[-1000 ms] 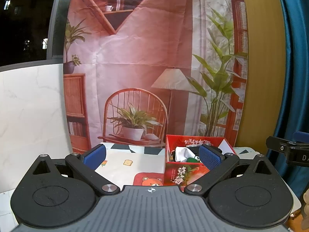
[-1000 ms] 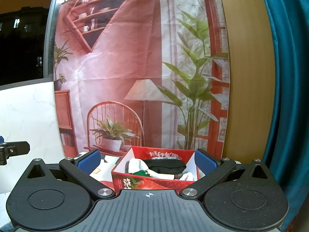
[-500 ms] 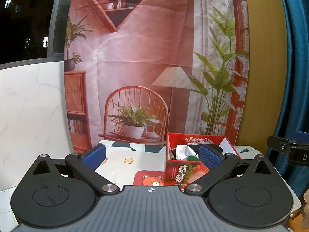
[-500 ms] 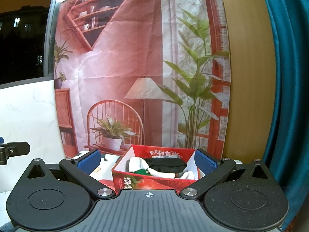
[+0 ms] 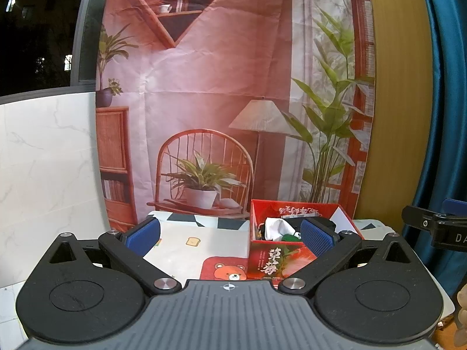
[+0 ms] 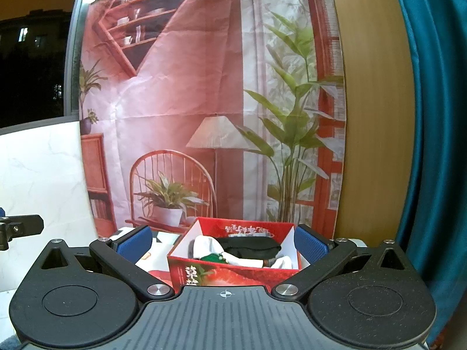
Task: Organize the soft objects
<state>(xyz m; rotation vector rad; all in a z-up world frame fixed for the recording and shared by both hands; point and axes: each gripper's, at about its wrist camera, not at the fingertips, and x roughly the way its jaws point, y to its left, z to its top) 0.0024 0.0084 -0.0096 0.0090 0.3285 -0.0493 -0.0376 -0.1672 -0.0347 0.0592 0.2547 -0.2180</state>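
A red cardboard box (image 6: 233,272) with strawberry print stands on the table, holding soft items: a white cloth (image 6: 204,245), a black fabric piece (image 6: 251,246) and something green (image 6: 216,258). The same red box (image 5: 277,259) sits right of centre in the left wrist view, with white cloth (image 5: 277,227) showing inside. My left gripper (image 5: 230,234) is open and empty, held back from the box. My right gripper (image 6: 223,243) is open and empty too, its fingers either side of the box but short of it.
A patterned tablecloth (image 5: 198,245) with a bear picture covers the table. A printed backdrop (image 5: 233,102) hangs behind, a white marble panel (image 5: 43,175) at left, a teal curtain (image 6: 432,145) at right. The other gripper's tip (image 5: 432,224) shows at the right edge.
Both views have tilted slightly, so the box and table sit a little lower and farther in frame. Both grippers stay open and empty.
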